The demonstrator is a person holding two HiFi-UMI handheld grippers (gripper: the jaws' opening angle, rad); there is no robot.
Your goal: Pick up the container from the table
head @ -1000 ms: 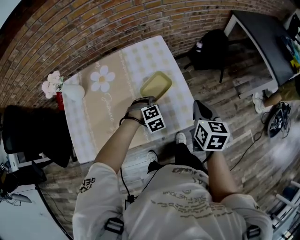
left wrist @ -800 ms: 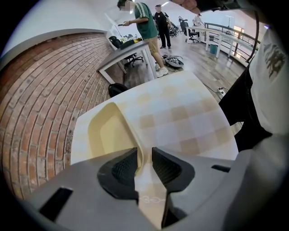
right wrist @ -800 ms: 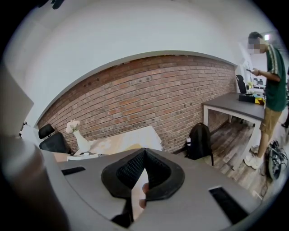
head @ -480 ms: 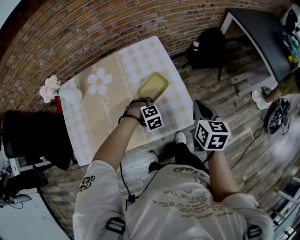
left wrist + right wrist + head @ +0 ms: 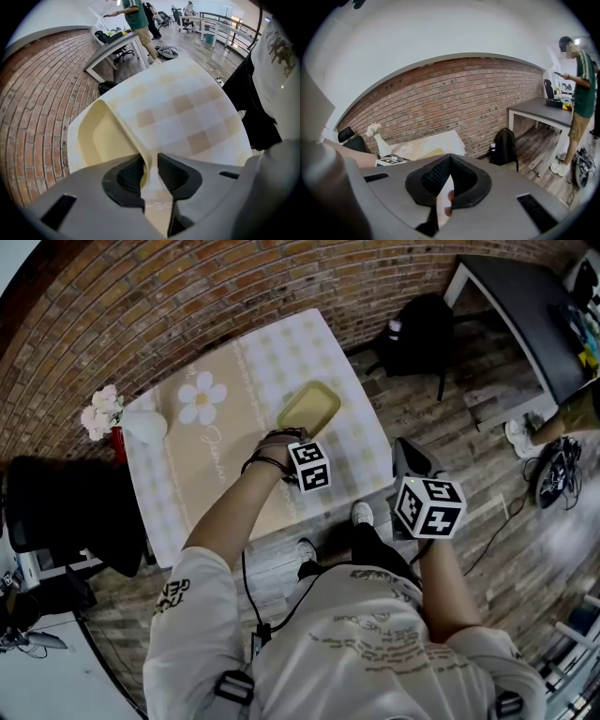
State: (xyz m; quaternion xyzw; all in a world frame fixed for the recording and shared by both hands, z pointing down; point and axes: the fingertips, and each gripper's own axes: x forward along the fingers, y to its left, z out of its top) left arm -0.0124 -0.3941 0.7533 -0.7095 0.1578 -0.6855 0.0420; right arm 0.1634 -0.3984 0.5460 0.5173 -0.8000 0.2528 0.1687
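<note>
— Where is the container found?
— It is set on the table, towards the right side. Its near rim is pinched between the narrowed jaws of the left gripper.
— And the right gripper?
— It is held off the table, with its jaws pressed together and nothing gripped.

Print all over the scene, and not a word of it reads.
A cursive word runs down the tablecloth on the near side of the daisy motif, too small and curled to spell out. The person's pale shirt carries rows of dark lettering, with more on the left sleeve, all smeared by the lens. The left gripper and right gripper each carry a cube with black-and-white square markers, which are patterns, not letters. A faint embossed mark sits on the left gripper's body below the pads, illegible.
</note>
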